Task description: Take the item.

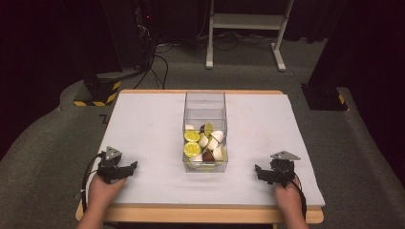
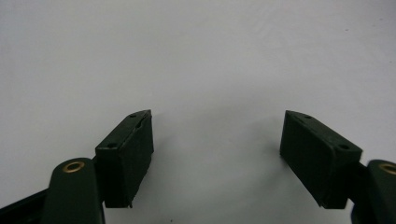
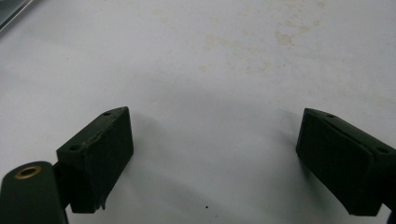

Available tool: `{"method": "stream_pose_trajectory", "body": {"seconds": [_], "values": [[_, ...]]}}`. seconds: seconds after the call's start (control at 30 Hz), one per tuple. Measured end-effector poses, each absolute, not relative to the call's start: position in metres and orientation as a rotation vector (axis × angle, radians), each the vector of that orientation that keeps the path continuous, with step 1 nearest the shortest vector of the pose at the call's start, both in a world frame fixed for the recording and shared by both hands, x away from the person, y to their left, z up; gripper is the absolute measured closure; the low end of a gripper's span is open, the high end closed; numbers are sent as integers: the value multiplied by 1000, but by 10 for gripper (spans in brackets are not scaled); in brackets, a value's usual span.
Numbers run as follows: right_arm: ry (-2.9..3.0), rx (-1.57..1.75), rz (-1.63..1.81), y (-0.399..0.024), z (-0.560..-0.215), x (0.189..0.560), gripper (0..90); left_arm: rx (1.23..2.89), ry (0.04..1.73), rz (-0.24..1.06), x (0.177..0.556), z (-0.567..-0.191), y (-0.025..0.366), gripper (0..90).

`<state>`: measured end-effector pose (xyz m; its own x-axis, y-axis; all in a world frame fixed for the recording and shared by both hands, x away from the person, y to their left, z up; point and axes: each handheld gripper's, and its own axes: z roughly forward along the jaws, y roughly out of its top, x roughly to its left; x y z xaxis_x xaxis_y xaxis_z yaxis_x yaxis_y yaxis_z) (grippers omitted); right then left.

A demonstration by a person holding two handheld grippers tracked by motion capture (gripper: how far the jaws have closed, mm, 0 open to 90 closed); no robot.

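The white surface (image 1: 143, 124) lies bare from 7 round to 11 o'clock and from 1 to 5 o'clock, so either gripper has open passage on its own side. Dead centre stands a tall clear box (image 1: 205, 102), its walls blocking any crossing between the sides. Its open top gives the one way down to the capsules (image 1: 203, 145) heaped inside.

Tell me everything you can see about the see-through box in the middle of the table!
The clear box looks like plastic, with straight walls and an open top. It stands upright in the middle of the white table, long side running away from the person. Its near half holds a pile of small pods: yellow-topped, cream and dark brown ones. The far half looks empty. Neither gripper touches it.
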<state>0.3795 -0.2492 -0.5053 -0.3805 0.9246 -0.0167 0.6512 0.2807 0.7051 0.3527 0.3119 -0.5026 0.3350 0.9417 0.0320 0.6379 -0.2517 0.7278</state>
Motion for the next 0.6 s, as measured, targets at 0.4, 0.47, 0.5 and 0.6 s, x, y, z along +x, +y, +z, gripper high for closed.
{"method": "stream_pose_trajectory", "body": {"seconds": [0.4, 0.47, 0.5, 0.6], "values": [[2131, 1416, 861, -249, -505, 380, 108, 1944, 1340, 580, 350, -498, 297, 295], [2132, 1416, 862, -249, -505, 380, 109, 1936, 1319, 557, 345, -493, 293, 309], [2132, 1416, 862, -249, -505, 380, 108, 1937, 1312, 551, 344, -492, 291, 312], [2132, 1416, 862, -249, -505, 380, 109, 1918, 1297, 525, 337, -487, 284, 312]]}}
